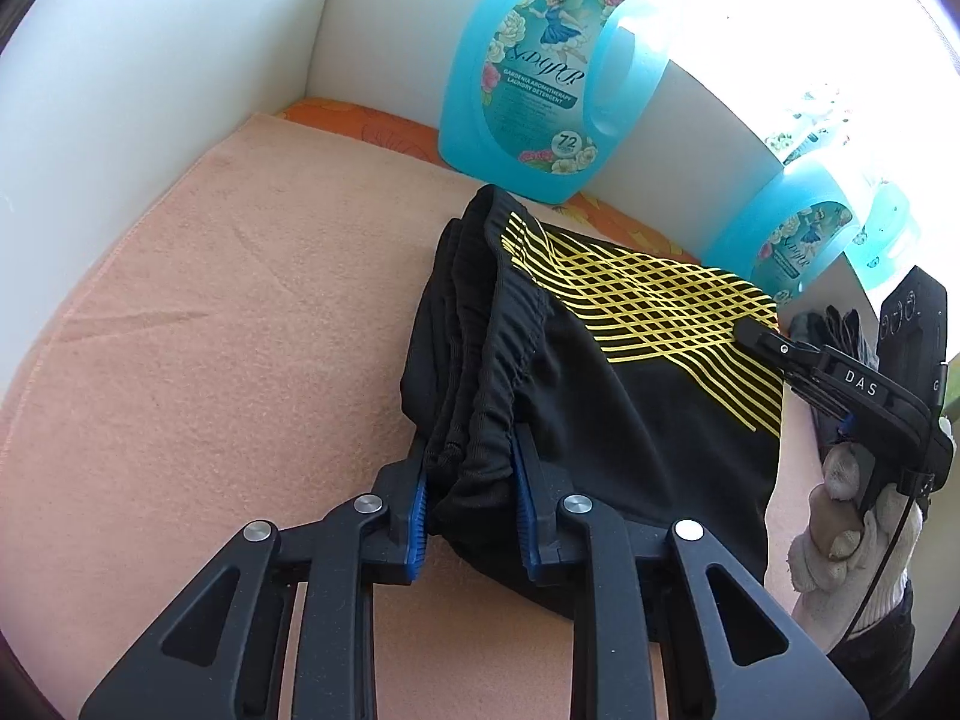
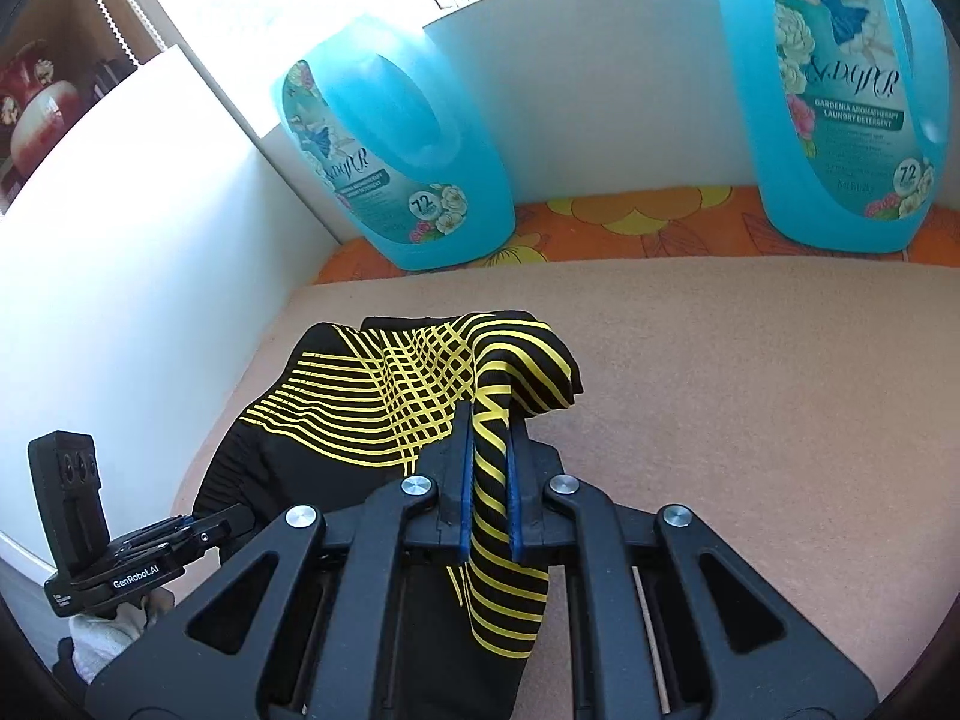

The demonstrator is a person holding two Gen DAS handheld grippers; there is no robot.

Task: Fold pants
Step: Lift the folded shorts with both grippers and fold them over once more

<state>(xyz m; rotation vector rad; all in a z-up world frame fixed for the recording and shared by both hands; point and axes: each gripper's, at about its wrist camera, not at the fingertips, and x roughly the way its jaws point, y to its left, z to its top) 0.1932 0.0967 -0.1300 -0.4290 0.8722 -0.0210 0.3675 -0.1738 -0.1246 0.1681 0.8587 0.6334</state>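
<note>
Black pants (image 1: 630, 396) with a yellow line pattern lie bunched on a peach towel (image 1: 240, 330). My left gripper (image 1: 471, 456) is shut on the gathered black waistband, blue pads pressing the fabric from both sides. My right gripper (image 2: 487, 438) is shut on a yellow-striped fold of the pants (image 2: 384, 402) and holds it lifted above the towel (image 2: 720, 420). The right gripper also shows in the left wrist view (image 1: 774, 348) at the pants' far right edge. The left gripper shows in the right wrist view (image 2: 204, 531) at lower left.
Large blue detergent bottles (image 1: 540, 72) (image 1: 792, 240) (image 2: 396, 162) (image 2: 840, 90) stand along the back on an orange flowered cloth (image 2: 630, 228). White walls (image 1: 150, 90) (image 2: 120, 270) box in the surface. Dark items (image 1: 834, 324) lie at the right.
</note>
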